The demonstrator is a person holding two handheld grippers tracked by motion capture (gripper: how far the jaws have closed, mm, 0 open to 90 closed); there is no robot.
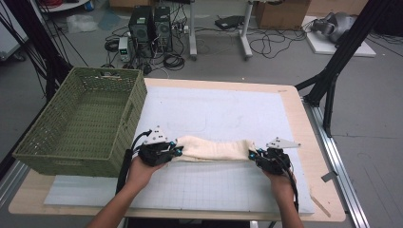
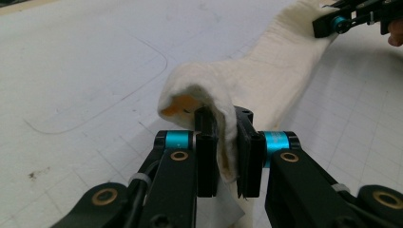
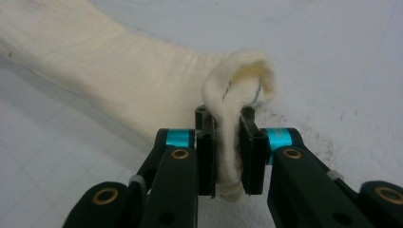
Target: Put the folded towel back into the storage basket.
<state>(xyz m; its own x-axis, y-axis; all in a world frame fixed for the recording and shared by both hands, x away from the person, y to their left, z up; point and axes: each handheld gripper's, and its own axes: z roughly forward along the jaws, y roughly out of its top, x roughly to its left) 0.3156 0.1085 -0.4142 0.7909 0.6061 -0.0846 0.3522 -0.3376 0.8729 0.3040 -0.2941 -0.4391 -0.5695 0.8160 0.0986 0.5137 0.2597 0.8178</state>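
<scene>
Looking down from the high view, I saw the pale wooden worktop (image 1: 304, 118) covered by a white gridded mat (image 1: 223, 187). Beyond it the grey floor (image 1: 375, 118) carried two black computer towers (image 1: 151, 23) and a tangle of dark cables (image 1: 266, 45).

On the worktop's left side sat the olive-green woven plastic basket (image 1: 119, 128), rectangular and open-topped, its near right corner just beside my left hand.

Next in size was the cream-coloured soft cloth (image 1: 214, 148), bunched into a long roll and lying across the mat's near half, well right of the basket. It stretched between my two grippers, one end in each.

My left gripper (image 1: 175, 151), black with blue joints and a grey three-cornered plate on top, held the cloth's left end. In the left gripper view its jaws were closed narrowly on a fold of the cloth (image 2: 266, 80), which curled up over the jaw tips and ran away towards the other gripper (image 2: 351, 16) at the top right corner.

My right gripper (image 1: 253, 155) held the opposite end. In the right gripper view the jaws were pinched on a doubled edge of the cloth (image 3: 95, 71), with a rounded loop of fabric standing above them and a faint blue thread showing in it. A little cloth hung below the jaws.

A scatter of small dark specks (image 3: 304, 128) marked the mat just beside that right end.
</scene>
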